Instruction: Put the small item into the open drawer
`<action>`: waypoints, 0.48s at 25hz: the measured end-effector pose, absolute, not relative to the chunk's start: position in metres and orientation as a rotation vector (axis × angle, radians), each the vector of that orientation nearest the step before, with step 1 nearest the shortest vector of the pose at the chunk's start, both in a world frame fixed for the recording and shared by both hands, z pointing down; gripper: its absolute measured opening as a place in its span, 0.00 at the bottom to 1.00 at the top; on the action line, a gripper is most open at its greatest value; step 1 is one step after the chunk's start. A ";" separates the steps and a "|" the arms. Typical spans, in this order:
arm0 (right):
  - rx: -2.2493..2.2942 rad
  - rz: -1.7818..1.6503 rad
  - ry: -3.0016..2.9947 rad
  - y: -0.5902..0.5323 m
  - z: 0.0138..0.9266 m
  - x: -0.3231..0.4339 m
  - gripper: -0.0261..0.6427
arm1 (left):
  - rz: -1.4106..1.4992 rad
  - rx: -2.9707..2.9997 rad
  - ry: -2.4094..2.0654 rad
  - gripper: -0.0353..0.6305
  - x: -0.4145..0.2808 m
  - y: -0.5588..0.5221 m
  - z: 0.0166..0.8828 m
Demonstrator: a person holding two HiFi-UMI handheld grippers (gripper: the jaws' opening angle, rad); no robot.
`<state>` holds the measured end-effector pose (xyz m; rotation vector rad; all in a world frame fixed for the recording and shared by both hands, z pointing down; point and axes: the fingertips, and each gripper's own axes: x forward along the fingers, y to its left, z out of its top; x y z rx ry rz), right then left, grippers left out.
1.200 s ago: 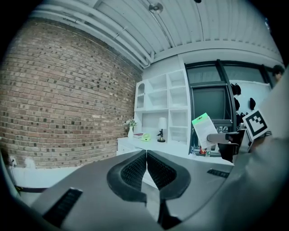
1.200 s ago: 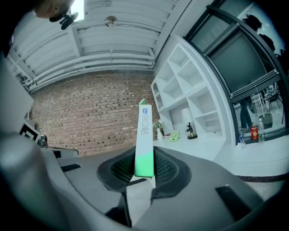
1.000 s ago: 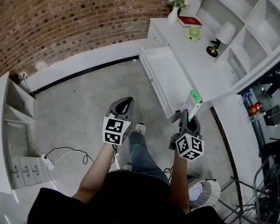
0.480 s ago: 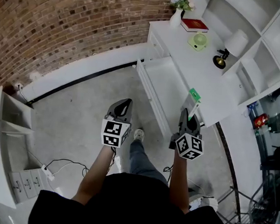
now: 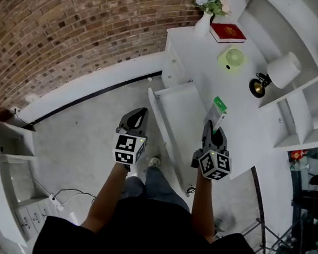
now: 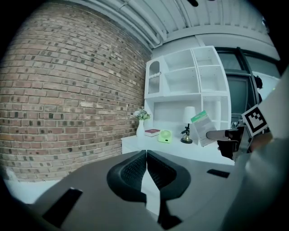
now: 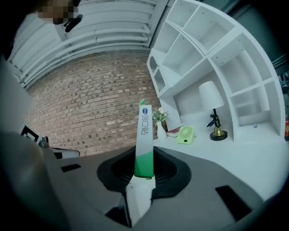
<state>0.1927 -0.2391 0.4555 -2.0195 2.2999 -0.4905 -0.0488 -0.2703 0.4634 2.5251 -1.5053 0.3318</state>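
Observation:
My right gripper (image 5: 213,128) is shut on a thin white and green packet (image 5: 218,112), which stands upright out of the jaws (image 7: 144,135). It hovers near the right side of the open white drawer (image 5: 177,115), by the desk's front edge. The drawer's inside looks bare. My left gripper (image 5: 139,117) hangs over the floor just left of the drawer, jaws shut with nothing between them (image 6: 146,155). From the left gripper view the packet (image 6: 201,128) shows at the right.
On the white desk (image 5: 241,118) stand a vase of flowers (image 5: 205,19), a red book (image 5: 227,32), a green fan (image 5: 232,59) and a lamp (image 5: 275,75). White shelving rises behind it. A brick wall (image 5: 73,31) runs along the back; another white unit (image 5: 8,151) stands far left.
The person has stepped closer to the desk, so the drawer now lies between the two grippers. Both grippers keep their pose; the packet stays in the right one.

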 end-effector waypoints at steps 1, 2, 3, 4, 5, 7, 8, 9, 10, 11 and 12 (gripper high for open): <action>-2.024 -0.504 2.298 -0.248 0.457 0.194 0.16 | 0.337 2.523 -1.497 0.09 -0.046 -0.280 0.465; -2.028 -0.515 2.297 -0.255 0.459 0.195 0.16 | 0.342 2.524 -1.487 0.09 -0.043 -0.289 0.466; -2.032 -0.523 2.295 -0.262 0.460 0.195 0.16 | 0.346 2.528 -1.477 0.09 -0.040 -0.297 0.467; -2.036 -0.528 2.293 -0.268 0.460 0.195 0.16 | 0.349 2.533 -1.465 0.09 -0.038 -0.304 0.468; -2.041 -0.531 2.292 -0.274 0.460 0.196 0.16 | 0.352 2.537 -1.453 0.09 -0.035 -0.312 0.468; -2.053 -0.533 2.290 -0.284 0.460 0.196 0.16 | 0.354 2.545 -1.427 0.09 -0.029 -0.325 0.469; -2.060 -0.532 2.288 -0.289 0.460 0.196 0.16 | 0.354 2.551 -1.413 0.09 -0.026 -0.332 0.469; -2.067 -0.531 2.285 -0.294 0.461 0.196 0.16 | 0.353 2.558 -1.400 0.09 -0.023 -0.338 0.469; -2.074 -0.531 2.281 -0.299 0.462 0.197 0.16 | 0.355 2.565 -1.385 0.09 -0.020 -0.344 0.470; -2.081 -0.534 2.278 -0.304 0.464 0.197 0.16 | 0.359 2.571 -1.371 0.09 -0.017 -0.350 0.472; -2.090 -0.542 2.277 -0.310 0.467 0.197 0.16 | 0.364 2.577 -1.358 0.09 -0.015 -0.357 0.473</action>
